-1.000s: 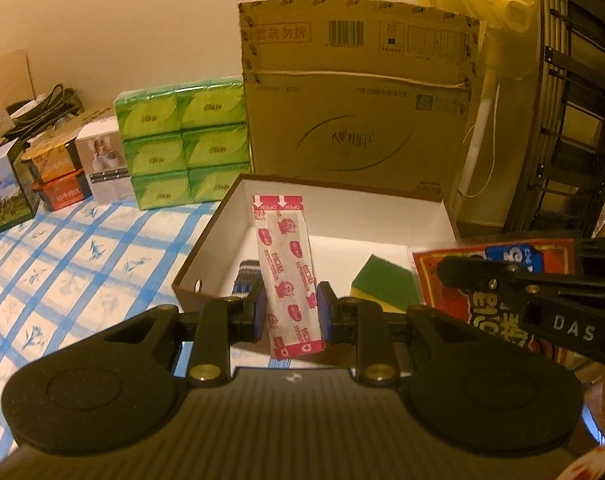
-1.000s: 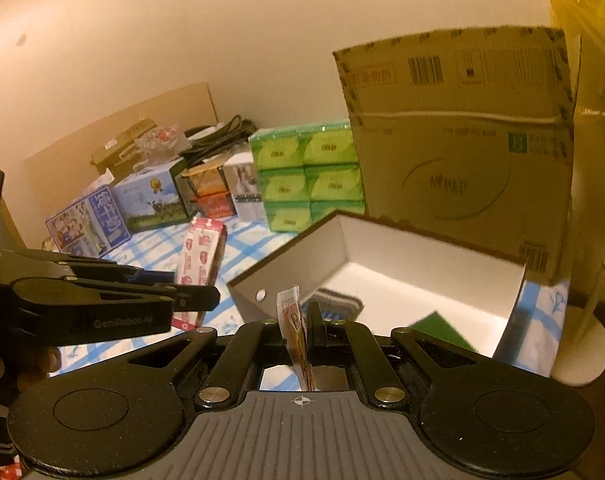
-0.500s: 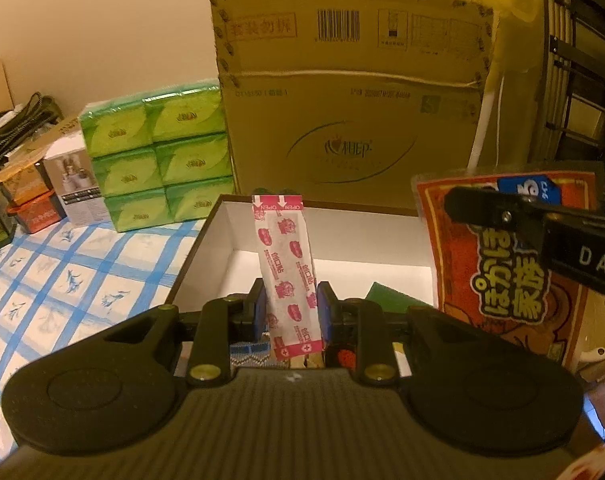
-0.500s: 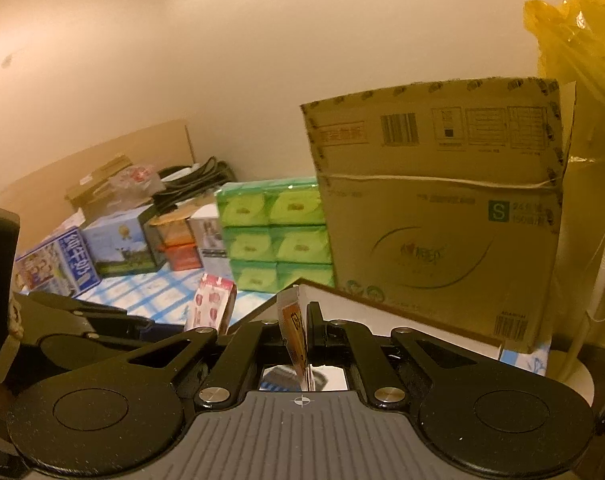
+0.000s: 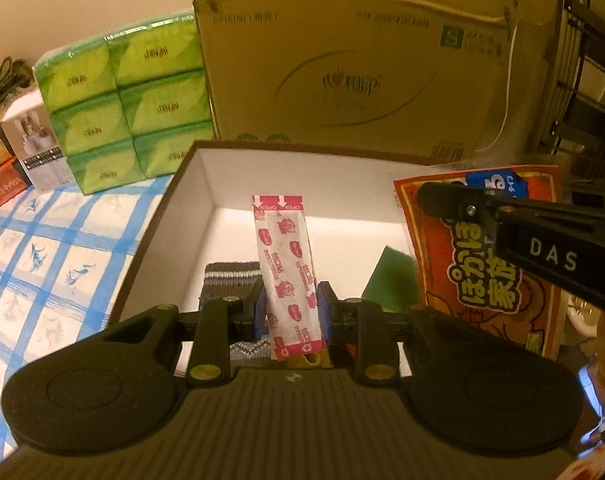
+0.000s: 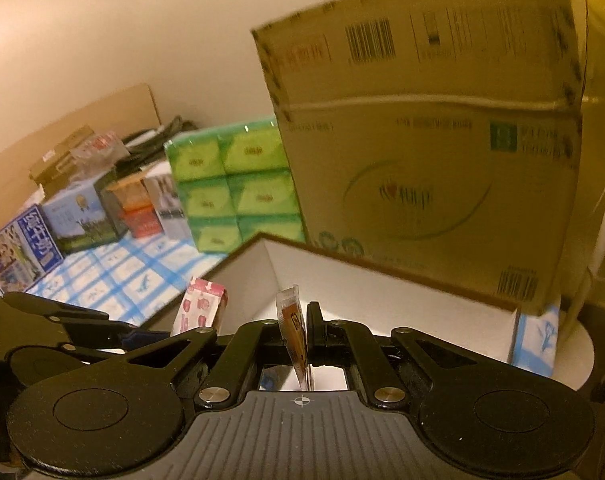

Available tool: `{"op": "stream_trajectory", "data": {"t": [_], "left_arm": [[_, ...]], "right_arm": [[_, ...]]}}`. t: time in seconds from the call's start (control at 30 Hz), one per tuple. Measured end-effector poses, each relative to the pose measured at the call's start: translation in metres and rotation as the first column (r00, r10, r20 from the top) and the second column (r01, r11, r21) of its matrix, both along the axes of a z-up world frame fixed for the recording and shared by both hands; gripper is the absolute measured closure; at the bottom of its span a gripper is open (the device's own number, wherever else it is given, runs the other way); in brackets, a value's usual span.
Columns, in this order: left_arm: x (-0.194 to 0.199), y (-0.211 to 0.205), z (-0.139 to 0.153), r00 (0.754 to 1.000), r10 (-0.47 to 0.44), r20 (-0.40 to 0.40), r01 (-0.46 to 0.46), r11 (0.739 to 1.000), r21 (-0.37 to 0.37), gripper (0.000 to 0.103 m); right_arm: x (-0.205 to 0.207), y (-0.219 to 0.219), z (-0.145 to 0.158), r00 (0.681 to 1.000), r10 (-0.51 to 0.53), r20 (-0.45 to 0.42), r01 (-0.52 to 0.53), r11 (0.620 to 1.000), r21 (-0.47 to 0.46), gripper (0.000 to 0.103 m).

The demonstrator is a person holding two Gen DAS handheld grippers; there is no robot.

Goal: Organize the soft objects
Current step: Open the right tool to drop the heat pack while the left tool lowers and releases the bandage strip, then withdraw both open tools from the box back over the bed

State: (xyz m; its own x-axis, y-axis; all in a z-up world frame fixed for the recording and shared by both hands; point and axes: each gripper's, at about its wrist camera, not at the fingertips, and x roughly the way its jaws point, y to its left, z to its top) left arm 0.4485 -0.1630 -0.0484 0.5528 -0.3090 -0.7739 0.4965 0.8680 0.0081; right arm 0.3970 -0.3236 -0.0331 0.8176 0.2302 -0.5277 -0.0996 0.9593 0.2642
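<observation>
**Holding two soft packets above an open box**

Standing upright between the closed pads of the left gripper [image 5: 290, 312] is a pink-and-white bandage packet [image 5: 287, 268], its "OPEN" end pointing up. It hangs over the near side of a shallow white-lined box [image 5: 170, 216]. Inside the box lie a striped knitted item [image 5: 230, 284] and a green sponge [image 5: 388, 280].

To the right, the right gripper [image 6: 302, 334] is pinched shut on an orange heat-pack pouch [image 5: 486, 264] printed with Japanese lettering. The right wrist view shows this pouch edge-on between the pads, above the box's near rim.

Behind the box stands a large cardboard carton [image 5: 362, 56]. Just left of it sits a stack of green tissue packs [image 5: 126, 104], with smaller product boxes [image 6: 82, 216] further left. Everything rests on a blue-and-white checked cloth [image 5: 46, 248].
</observation>
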Motion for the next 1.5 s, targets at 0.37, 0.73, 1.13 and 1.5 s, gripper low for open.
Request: {"op": "stream_trajectory", "data": {"t": [0.37,0.73,1.13,1.5], "left_arm": [[0.009,-0.003,-0.016,0.999,-0.012,-0.037,0.012,1.0,0.004,0.079],[0.012,-0.005,-0.02,0.999,-0.018,-0.048,0.018,1.0,0.004,0.079],[0.008,-0.008,-0.016,1.0,-0.026,0.014,0.026,1.0,-0.002,0.04],[0.0,0.006,-0.015,1.0,0.001,-0.016,-0.001,1.0,-0.001,0.04]], "right_arm": [[0.021,-0.01,-0.008,0.999,-0.033,-0.019,0.034,0.999,0.033,0.086],[0.006,-0.019,-0.036,0.987,-0.039,-0.154,0.039,0.999,-0.004,0.068],[0.0,-0.026,-0.043,0.98,-0.063,-0.189,0.063,0.998,-0.005,0.064],[-0.017,-0.02,-0.042,0.977,-0.045,-0.208,0.045,0.999,-0.006,0.052]]}}
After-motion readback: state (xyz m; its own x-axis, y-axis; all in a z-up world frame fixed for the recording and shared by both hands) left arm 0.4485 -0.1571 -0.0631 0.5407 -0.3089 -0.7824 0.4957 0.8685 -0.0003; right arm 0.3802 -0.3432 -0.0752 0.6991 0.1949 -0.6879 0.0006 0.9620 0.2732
